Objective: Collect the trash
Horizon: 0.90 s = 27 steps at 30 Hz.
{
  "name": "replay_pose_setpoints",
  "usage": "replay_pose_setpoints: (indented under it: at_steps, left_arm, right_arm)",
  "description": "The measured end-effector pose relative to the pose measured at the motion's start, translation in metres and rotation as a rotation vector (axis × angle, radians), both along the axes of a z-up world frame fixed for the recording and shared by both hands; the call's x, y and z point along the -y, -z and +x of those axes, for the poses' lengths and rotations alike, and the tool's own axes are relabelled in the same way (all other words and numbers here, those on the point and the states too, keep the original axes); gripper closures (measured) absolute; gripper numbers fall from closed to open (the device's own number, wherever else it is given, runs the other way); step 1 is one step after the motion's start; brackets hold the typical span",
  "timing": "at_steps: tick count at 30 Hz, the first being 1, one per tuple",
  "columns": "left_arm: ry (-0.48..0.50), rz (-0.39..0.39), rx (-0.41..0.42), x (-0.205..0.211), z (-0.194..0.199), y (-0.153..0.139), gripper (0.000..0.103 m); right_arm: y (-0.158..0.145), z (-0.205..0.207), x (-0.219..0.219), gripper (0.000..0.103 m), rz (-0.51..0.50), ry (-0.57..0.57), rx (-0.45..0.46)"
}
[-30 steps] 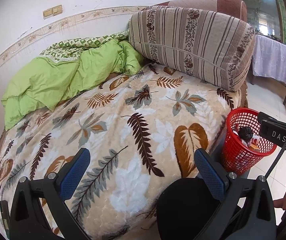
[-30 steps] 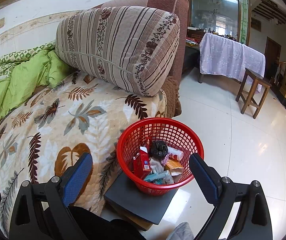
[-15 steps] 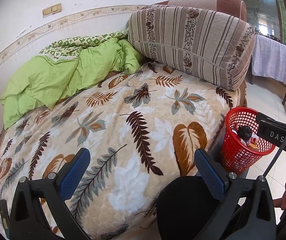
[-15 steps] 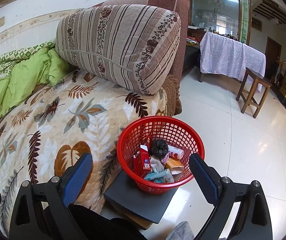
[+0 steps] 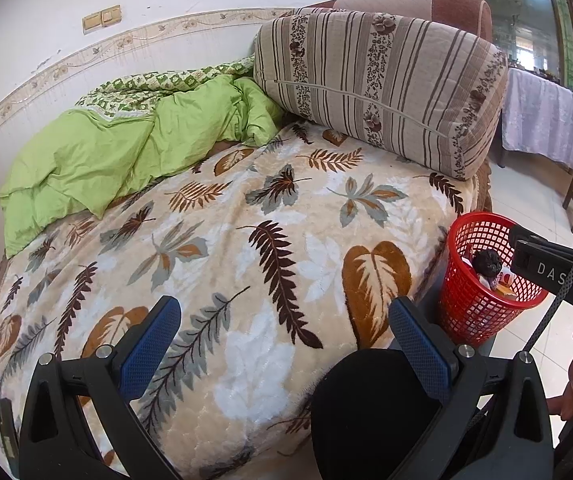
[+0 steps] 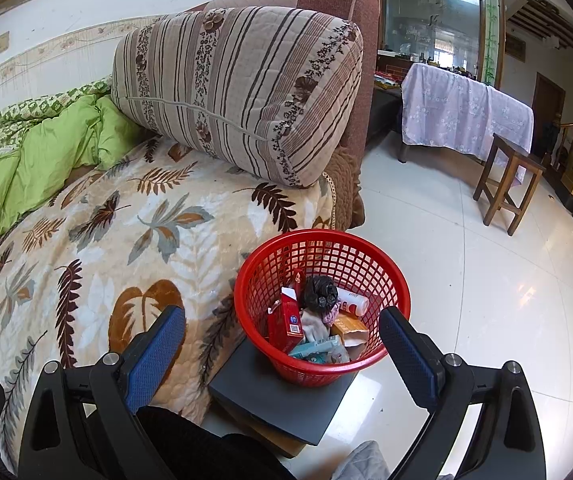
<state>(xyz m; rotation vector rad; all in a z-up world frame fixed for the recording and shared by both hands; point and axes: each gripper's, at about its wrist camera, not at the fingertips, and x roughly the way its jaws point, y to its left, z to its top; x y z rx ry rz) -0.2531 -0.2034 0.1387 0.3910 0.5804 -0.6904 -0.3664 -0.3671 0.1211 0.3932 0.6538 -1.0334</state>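
A red mesh basket (image 6: 386,280) stands on a dark flat board (image 6: 282,396) on the floor beside the bed. It holds trash: a red carton (image 6: 286,322), a black crumpled bag (image 6: 319,293), a white tube (image 6: 352,302) and an orange packet (image 6: 348,328). My right gripper (image 6: 282,344) is open and empty, just above the basket's near side. My left gripper (image 5: 286,344) is open and empty over the leaf-print blanket (image 5: 246,240). The basket (image 5: 470,312) shows at the right of the left wrist view, partly behind the right gripper's body.
A striped bolster (image 6: 238,88) lies at the bed's head and a green quilt (image 5: 126,156) along the wall. A wooden stool (image 6: 506,180) and a cloth-covered table (image 6: 462,108) stand on the white tiled floor. A dark knee (image 5: 370,412) is low in the left view.
Both grippers have hardly moved; the views have shifted only slightly. Both stay open and empty.
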Motion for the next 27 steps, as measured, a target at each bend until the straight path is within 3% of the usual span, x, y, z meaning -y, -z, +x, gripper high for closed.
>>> replay_pose_setpoints:
  at_steps: [27]
  left_arm:
    - [0.001, 0.0, -0.004, -0.0004, -0.0001, -0.0002, 0.0]
  right_arm:
    - [0.0013, 0.0002, -0.002, 0.005, 0.005, -0.004, 0.0]
